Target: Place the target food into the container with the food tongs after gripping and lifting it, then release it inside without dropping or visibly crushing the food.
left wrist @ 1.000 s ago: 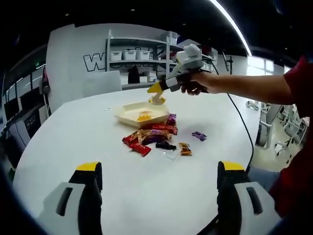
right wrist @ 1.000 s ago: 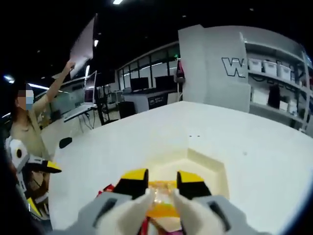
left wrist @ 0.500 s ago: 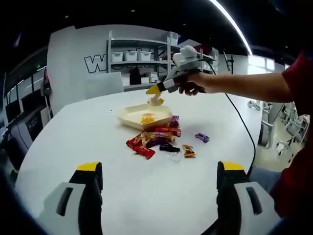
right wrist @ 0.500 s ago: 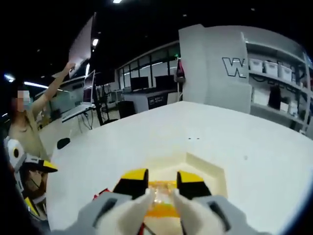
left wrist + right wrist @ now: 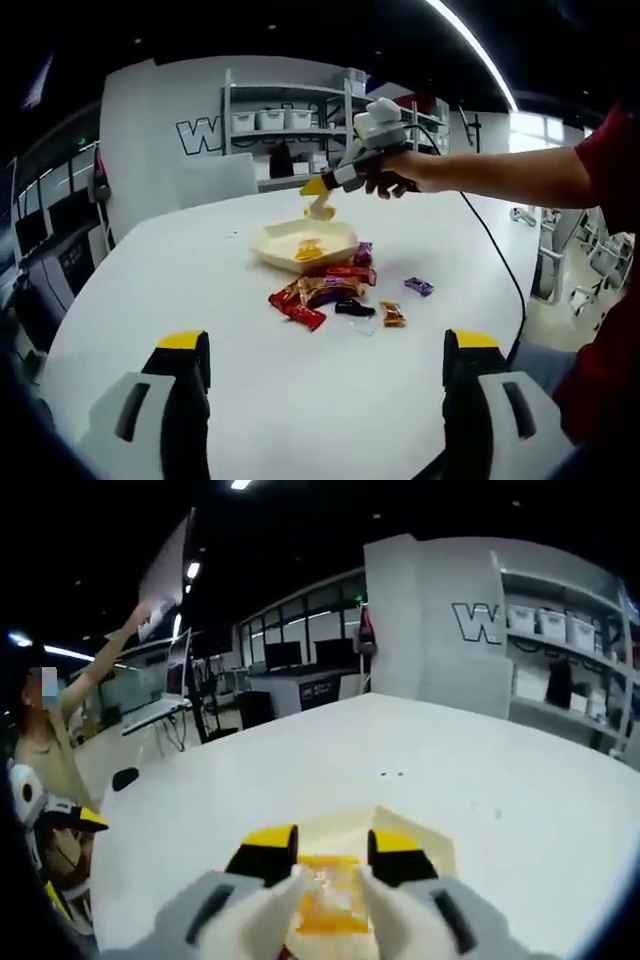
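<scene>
Counts: one tray (image 5: 282, 243) on the counter (image 5: 300, 400). One snack (image 5: 327, 905) clamped in the right gripper (image 5: 322, 845). About seven loose snacks (image 5: 330, 292) near the tray. Two grippers; left gripper (image 5: 325, 345) empty.

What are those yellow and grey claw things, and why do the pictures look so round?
Those are hand-held grippers, one in each of a person's hands, and each carries a fish-eye camera, which bends the picture round. In the left gripper view, the left hand-held gripper is open above a white table. Farther off, the person's hand holds the right hand-held gripper over a pale tray, with a pile of wrapped snacks beside the tray. The right gripper view looks along that gripper's jaws, which pinch an orange wrapped snack above the tray.
</scene>
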{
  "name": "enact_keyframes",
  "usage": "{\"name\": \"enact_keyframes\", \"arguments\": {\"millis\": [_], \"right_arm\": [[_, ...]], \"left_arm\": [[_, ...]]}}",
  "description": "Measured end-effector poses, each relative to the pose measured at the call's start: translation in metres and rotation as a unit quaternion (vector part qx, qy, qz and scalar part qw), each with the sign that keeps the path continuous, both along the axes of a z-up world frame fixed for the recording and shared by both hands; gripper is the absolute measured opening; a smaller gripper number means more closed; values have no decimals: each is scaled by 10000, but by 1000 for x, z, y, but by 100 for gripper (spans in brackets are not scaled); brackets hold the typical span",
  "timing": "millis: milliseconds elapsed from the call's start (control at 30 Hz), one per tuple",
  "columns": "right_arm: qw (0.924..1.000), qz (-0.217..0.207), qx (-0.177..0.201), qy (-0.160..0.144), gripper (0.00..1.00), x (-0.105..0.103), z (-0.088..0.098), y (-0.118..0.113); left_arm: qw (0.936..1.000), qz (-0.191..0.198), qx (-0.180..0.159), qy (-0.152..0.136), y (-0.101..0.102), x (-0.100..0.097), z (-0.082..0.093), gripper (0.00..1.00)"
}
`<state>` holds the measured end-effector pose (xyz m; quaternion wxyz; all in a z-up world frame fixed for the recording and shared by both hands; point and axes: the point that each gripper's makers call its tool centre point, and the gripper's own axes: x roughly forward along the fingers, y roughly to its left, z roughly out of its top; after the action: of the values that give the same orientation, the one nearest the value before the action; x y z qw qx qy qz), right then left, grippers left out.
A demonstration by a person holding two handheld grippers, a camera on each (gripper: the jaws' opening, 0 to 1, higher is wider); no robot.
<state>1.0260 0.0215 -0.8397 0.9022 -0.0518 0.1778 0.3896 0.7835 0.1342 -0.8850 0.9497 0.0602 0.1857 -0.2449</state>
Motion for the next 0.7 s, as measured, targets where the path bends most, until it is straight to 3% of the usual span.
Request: {"name": "enact_keyframes", "arguments": {"millis": [333,700], "right_arm": [[9999,129,-107,-22,22,-2,-2,4],[9997,174,-140,-117,22,-19,9,-2]], "left_arm": [[10000,32,3,-22,3,0,3,94],[10000,21,-19,-65,1,-4,6,94]]}}
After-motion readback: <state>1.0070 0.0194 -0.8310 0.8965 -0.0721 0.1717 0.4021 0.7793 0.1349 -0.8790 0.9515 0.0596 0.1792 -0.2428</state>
